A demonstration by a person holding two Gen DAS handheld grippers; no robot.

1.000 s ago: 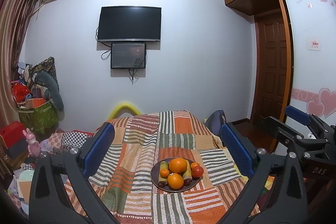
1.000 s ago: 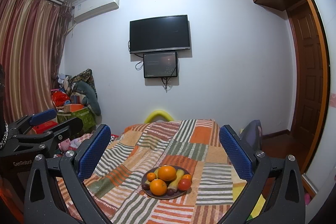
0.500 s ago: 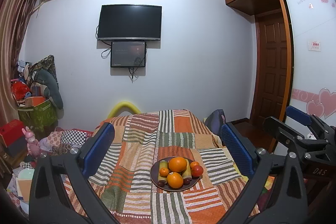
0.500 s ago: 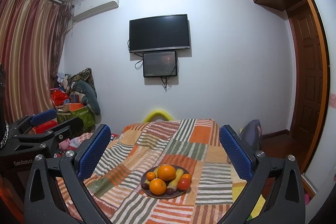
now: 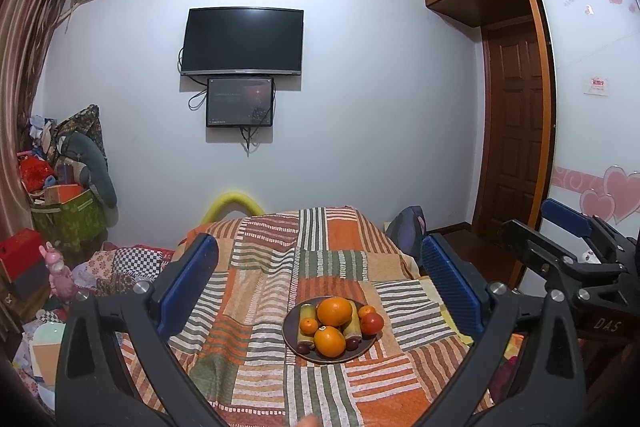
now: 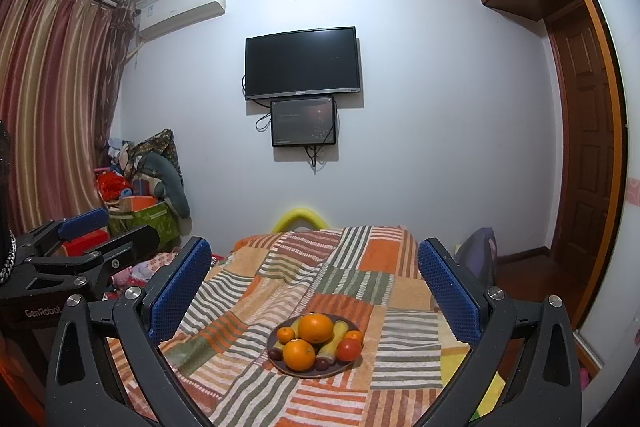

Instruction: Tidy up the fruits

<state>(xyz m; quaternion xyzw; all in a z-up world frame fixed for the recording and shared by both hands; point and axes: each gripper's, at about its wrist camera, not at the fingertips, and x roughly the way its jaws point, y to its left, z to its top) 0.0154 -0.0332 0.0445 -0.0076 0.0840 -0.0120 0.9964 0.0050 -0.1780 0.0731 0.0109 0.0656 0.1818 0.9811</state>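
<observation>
From the left wrist: left tool (image 5: 318,267) spread wide, holding nothing, hovering above the near side of the plate (image 5: 294,345). Plate sitting slightly higher in frame than a second ago, otherwise little changed. Fruit heaped on the plate: large orange (image 5: 335,311) at the back, second orange (image 5: 329,341) in front, red fruit (image 5: 372,323) on its right. Bare patchwork blanket (image 5: 256,307) all round the plate, widest on the left; blanket edge dropping away right of the plate. Right tool (image 5: 568,235) seen well right of the plate. From the right wrist: right tool (image 6: 314,271) also spread wide and empty, plate (image 6: 276,357) low and central between the fingers, barely shifted from before. Open blanket (image 6: 360,279) beyond the plate; left tool (image 6: 86,233) far left of the plate.
</observation>
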